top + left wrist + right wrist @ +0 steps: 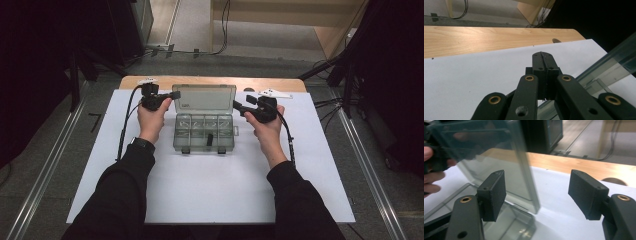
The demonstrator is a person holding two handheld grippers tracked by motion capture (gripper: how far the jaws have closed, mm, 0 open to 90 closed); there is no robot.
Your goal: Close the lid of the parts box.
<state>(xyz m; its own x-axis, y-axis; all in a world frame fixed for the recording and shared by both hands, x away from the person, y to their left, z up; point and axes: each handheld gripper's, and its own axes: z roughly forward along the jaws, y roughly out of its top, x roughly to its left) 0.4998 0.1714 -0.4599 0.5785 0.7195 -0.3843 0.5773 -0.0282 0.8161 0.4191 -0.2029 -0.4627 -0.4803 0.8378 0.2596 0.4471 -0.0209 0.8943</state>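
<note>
A clear plastic compartment box lies on the white sheet with its lid standing open at the back. A small black piece sits in one front compartment. My left gripper is at the lid's upper left corner; in the left gripper view it is shut with nothing between the jaws, and the lid is just to its right. My right gripper is open at the lid's right side. In the right gripper view the lid's edge stands between its open pads.
The white sheet covers most of the wooden table. A small white part lies at the back right, another at the back left. Two black latches stick out of the box's front edge. Cables trail from both grippers.
</note>
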